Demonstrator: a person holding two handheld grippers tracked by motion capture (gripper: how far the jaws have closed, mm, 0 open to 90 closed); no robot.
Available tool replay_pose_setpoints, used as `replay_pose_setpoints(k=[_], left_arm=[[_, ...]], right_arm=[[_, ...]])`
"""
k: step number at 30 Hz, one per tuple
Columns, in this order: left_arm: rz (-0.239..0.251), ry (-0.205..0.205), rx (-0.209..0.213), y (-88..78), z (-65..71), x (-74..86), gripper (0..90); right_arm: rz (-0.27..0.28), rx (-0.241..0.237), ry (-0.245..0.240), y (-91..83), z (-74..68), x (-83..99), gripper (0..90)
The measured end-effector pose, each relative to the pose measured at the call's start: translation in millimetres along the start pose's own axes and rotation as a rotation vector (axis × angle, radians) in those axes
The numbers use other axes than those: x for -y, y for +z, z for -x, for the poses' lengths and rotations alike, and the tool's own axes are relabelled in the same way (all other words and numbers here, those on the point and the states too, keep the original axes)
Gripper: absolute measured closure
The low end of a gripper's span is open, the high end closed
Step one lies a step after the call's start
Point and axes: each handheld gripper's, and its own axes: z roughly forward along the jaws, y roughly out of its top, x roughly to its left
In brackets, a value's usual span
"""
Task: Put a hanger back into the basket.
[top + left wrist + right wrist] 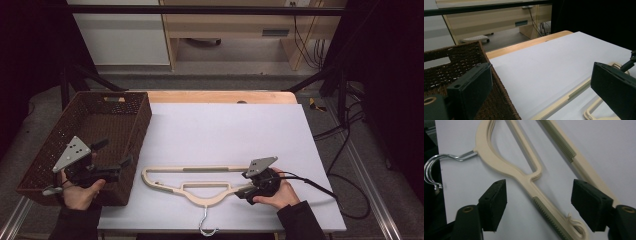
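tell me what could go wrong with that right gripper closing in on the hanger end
The hangers look like a stack of several, so the right gripper, jaws open around one arm without pressing it, might pinch only some and leave the rest. The metal hooks overhang the table's near edge, so a nudge could tip them off. The basket sits on the far side, near the left gripper.

No legible text or labels
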Motion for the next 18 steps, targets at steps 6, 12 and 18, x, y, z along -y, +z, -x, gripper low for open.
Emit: replay_pose_setpoints(k=[6, 12, 18], left_arm=[[-0.011, 0.009, 0.004, 2.8, 2.5, 0.6, 3.6], [-0.019, 0.019, 0.011, 4.9, 5.2, 0.8, 3.6], [-0.028, 0.028, 0.011, 7.4, 7.0, 1.2, 3.6]], right_arm=[[-0.055, -0.032, -0.009, 12.9, 1.1, 2.5, 39.9], [-0.078, -0.042, -0.028, 16.6, 4.7, 3.9, 49.6], [-0.088, -0.067, -0.052, 20.0, 7.5, 6.2, 52.0]])
